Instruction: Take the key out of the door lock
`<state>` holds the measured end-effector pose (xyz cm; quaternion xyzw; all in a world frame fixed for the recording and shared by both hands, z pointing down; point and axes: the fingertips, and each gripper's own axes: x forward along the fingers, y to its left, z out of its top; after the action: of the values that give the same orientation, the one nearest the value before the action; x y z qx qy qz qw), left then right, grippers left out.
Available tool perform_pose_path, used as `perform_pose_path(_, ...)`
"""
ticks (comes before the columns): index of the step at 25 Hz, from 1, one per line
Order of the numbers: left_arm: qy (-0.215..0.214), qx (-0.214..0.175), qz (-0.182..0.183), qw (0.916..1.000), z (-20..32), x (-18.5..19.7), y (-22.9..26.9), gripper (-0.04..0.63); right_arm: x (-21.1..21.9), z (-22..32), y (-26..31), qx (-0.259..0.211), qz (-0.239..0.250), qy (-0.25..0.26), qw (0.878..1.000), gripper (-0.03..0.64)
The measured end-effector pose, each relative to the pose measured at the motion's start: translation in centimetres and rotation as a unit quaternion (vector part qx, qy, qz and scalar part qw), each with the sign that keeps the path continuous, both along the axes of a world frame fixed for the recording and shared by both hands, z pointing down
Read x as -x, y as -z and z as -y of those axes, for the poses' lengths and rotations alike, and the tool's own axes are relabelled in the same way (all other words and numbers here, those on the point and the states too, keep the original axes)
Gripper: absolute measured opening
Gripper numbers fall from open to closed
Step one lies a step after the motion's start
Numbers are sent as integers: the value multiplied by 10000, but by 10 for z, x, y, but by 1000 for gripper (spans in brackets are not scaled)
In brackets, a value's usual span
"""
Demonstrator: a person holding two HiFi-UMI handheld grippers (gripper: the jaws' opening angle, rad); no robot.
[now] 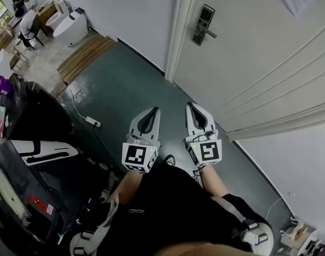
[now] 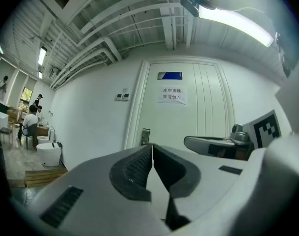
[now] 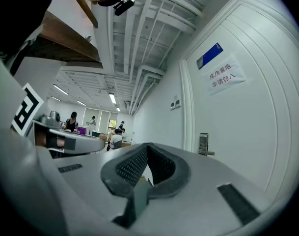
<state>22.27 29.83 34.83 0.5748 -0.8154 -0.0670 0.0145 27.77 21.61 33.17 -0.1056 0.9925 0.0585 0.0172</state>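
Note:
The white door (image 1: 258, 52) stands at the upper right of the head view, and its metal lock plate with a lever handle (image 1: 204, 24) sits near the door's left edge. A key is too small to make out in any view. My left gripper (image 1: 153, 111) and right gripper (image 1: 190, 105) are held side by side over the dark floor, well short of the door, both shut with nothing between the pads. In the left gripper view the lock plate (image 2: 145, 136) shows just above the shut left gripper (image 2: 152, 146). In the right gripper view the lock plate (image 3: 203, 144) lies to the right of the shut right gripper (image 3: 148, 145).
A white power strip (image 1: 93, 122) with its cable lies on the floor to the left. Wooden boards (image 1: 85, 55) and white sanitary fixtures (image 1: 70, 28) sit by the far wall. A cluttered dark desk (image 1: 23, 159) fills the left side. A paper notice (image 2: 172, 96) hangs on the door.

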Motion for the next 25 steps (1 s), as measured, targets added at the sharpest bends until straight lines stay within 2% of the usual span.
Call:
perform_pose_path(7, -26, 58, -72, 10000, -9, 8, -7, 28, 9, -9, -6, 68, -85, 30, 9999, 8)
perform_pose_path(13, -23, 97, -159, 9998, -24, 21, -14, 28, 24, -25, -13, 418, 1, 167, 9990, 10)
perform_pose_path(16, -22, 101, -198, 9998, -33, 29, -18, 28, 32, -31, -22, 688, -57, 196, 9974, 97)
perform_pose_path(21, 5, 137, -319, 9994, -53, 47, -30, 28, 48, -42, -33, 949, -93, 225, 9952, 157)
perform_pose_path(25, -11, 195, -377, 9991, -69, 59, -42, 28, 59, -51, -39, 903, -118, 192, 9957, 183)
